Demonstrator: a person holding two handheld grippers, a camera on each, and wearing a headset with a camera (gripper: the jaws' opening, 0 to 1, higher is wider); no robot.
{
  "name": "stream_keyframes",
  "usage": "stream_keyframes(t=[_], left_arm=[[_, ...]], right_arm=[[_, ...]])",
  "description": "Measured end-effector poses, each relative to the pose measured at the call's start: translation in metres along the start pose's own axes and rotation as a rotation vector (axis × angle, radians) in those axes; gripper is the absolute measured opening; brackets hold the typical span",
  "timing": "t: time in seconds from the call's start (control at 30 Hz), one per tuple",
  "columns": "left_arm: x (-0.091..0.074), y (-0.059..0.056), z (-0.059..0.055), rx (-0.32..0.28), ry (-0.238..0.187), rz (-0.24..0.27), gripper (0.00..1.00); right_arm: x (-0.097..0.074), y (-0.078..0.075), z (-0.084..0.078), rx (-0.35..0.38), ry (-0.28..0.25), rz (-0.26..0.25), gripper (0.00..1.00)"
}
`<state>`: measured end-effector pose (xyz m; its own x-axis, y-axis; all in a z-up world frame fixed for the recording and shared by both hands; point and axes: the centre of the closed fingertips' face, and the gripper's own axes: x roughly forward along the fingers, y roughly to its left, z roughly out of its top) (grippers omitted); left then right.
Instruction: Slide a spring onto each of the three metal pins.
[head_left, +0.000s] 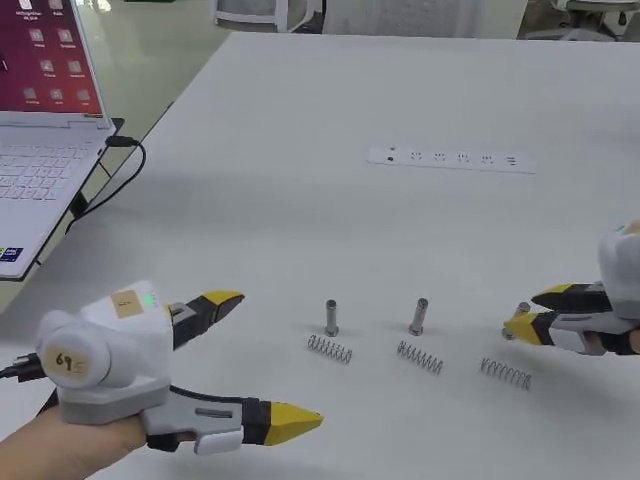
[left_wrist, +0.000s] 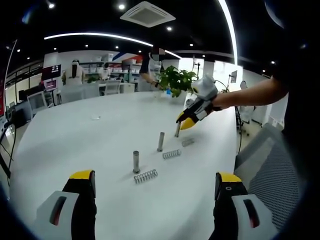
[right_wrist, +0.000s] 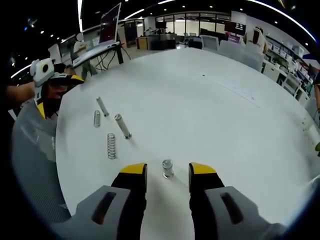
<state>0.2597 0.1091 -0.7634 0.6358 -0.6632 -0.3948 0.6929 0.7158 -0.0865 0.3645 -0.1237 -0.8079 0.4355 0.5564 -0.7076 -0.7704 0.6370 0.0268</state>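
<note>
Right hand-held gripper (right_wrist: 167, 174) — jaws open either side of end pin (right_wrist: 167, 167), upright on counter (head_left: 300, 200); its spring (head_left: 505, 373) lies just beside. Advice: close square, keeping pin vertical. Left hand-held gripper (head_left: 280, 358) — open, empty.

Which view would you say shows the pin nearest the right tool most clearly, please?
The right gripper view: the pin stands upright and whole between the right tool's open jaws. In the head view the tool's tips partly cover it; the left gripper view shows it small, at those tips.
</note>
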Motion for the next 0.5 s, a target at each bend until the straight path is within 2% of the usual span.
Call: stream_keyframes(t=[0.27, 0.5], left_arm=[[-0.002, 0.001, 0.002, 0.001, -0.009, -0.007, 0.98], [0.000, 0.002, 0.004, 0.007, -0.009, -0.012, 0.98]], right_arm=[[-0.006, 0.002, -0.003, -0.030, -0.004, 0.005, 0.39], [-0.014, 0.006, -0.004, -0.086, -0.007, 0.013, 0.43]])
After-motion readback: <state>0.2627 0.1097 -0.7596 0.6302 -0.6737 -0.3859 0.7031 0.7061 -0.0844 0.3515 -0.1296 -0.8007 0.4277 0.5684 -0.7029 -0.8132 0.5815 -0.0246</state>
